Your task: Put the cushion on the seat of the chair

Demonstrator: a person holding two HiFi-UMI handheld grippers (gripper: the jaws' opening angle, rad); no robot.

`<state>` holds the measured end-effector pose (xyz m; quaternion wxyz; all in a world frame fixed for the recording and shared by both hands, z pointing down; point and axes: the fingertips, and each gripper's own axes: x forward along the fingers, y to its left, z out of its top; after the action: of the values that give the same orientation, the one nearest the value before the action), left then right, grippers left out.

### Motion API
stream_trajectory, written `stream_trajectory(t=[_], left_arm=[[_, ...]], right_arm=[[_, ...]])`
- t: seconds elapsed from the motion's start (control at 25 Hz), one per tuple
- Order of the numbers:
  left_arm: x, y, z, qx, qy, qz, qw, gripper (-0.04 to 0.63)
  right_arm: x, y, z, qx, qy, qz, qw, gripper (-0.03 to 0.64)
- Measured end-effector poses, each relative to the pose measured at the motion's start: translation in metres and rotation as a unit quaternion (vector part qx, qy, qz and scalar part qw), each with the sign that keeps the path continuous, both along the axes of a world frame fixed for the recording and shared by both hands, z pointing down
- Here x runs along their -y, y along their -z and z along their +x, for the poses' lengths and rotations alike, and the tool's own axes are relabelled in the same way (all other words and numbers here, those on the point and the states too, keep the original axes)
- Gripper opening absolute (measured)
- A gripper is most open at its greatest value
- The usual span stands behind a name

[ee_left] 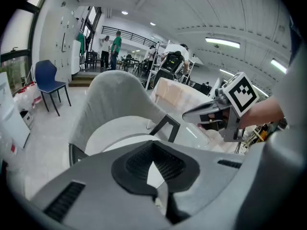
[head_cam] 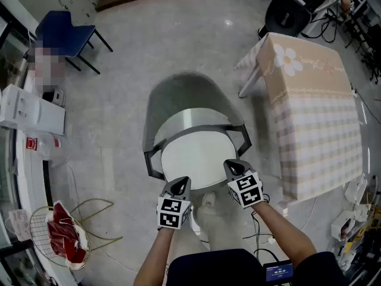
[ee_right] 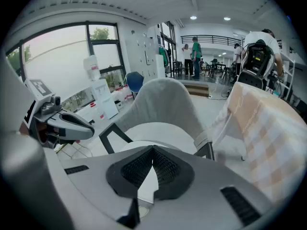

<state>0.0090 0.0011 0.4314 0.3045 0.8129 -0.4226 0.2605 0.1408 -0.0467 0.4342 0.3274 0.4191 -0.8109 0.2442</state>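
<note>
Left gripper (head_cam: 180,186): pinches the cushion's (head_cam: 193,154) near rim.
Right gripper (head_cam: 233,168): clamped on the same rim.
Placing: the person should keep the cushion level and centre it over the chair's (head_cam: 178,94) seat (head_cam: 190,117).

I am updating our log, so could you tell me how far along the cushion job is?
Done: cushion picked up. In hand: left gripper and right gripper both grip its near edge, holding it over the seat of the chair. Left: set it flat, release.
</note>
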Motion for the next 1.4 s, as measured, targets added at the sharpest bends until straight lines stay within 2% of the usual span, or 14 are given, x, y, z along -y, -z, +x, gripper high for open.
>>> stream_trajectory(t=[0.16,0.28,0.48,0.76,1.08,1.24,1.4], left_arm=[[0.005,0.039,0.002,0.003,0.001,0.025,0.9997,0.005],[0.018,0.076,0.003,-0.003,0.009,0.058,0.9982,0.005],[0.028,0.13,0.007,-0.016,0.013,0.111,0.9936,0.005],[0.028,0.182,-0.005,-0.034,0.004,0.165,0.9856,0.005],[-0.028,0.231,-0.034,-0.053,-0.008,0.203,0.9777,0.005],[-0.05,0.252,-0.042,-0.059,-0.017,0.226,0.9722,0.005],[-0.075,0.269,-0.051,-0.069,-0.024,0.245,0.9668,0.005]], right_arm=[[0.007,0.035,0.005,0.015,-0.005,0.017,1.0,0.018],[0.018,0.064,0.002,0.035,-0.005,0.036,0.999,0.018],[0.025,0.105,-0.007,0.063,-0.002,0.071,0.996,0.018],[0.022,0.169,-0.027,0.091,-0.003,0.132,0.987,0.018],[-0.037,0.219,-0.053,0.107,-0.031,0.163,0.98,0.018],[-0.063,0.242,-0.067,0.112,-0.029,0.186,0.976,0.018],[-0.089,0.268,-0.082,0.096,-0.022,0.222,0.97,0.018]])
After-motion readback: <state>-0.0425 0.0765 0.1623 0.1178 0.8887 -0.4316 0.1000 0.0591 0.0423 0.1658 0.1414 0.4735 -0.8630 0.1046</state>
